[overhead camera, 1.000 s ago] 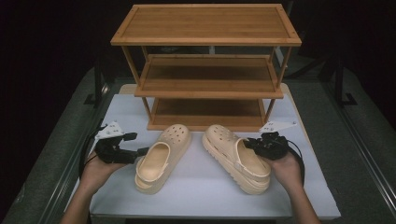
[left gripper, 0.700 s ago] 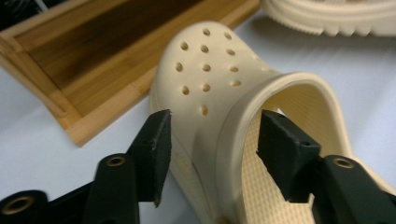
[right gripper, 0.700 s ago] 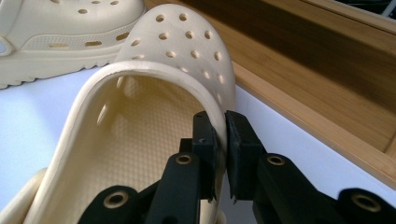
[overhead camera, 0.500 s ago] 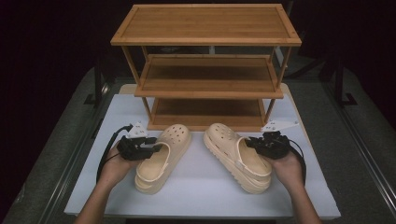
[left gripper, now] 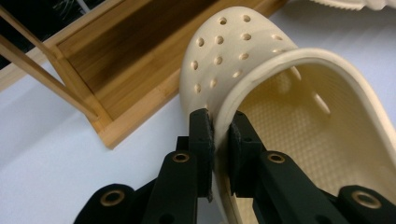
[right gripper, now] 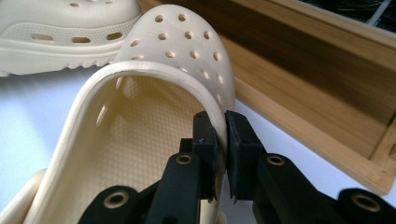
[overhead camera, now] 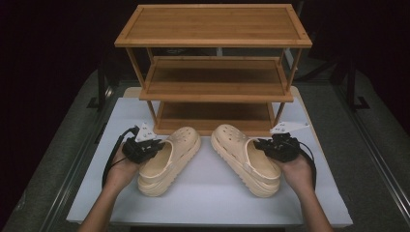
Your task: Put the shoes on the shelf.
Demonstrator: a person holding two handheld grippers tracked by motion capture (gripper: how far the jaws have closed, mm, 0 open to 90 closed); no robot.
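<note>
Two cream clogs lie on the white table in front of a wooden shoe rack [overhead camera: 215, 82]. The left clog [overhead camera: 169, 159] points up and right, the right clog [overhead camera: 246, 157] up and left. My left gripper [overhead camera: 157, 145] is shut on the left clog's [left gripper: 261, 88] outer side wall, one jaw outside and one inside the opening. My right gripper [overhead camera: 261, 143] is shut on the right clog's [right gripper: 159, 93] outer side wall in the same way. Both clogs rest on the table.
The three-tier rack stands just behind the clogs' toes, with its bottom shelf [overhead camera: 215, 116] near table level. The white table top [overhead camera: 208, 193] extends toward the person. Dark rails run along both table sides.
The left hand came in from the table's left edge to the left clog, and its gripper closed on the clog's side wall. The right gripper stayed on the right clog.
</note>
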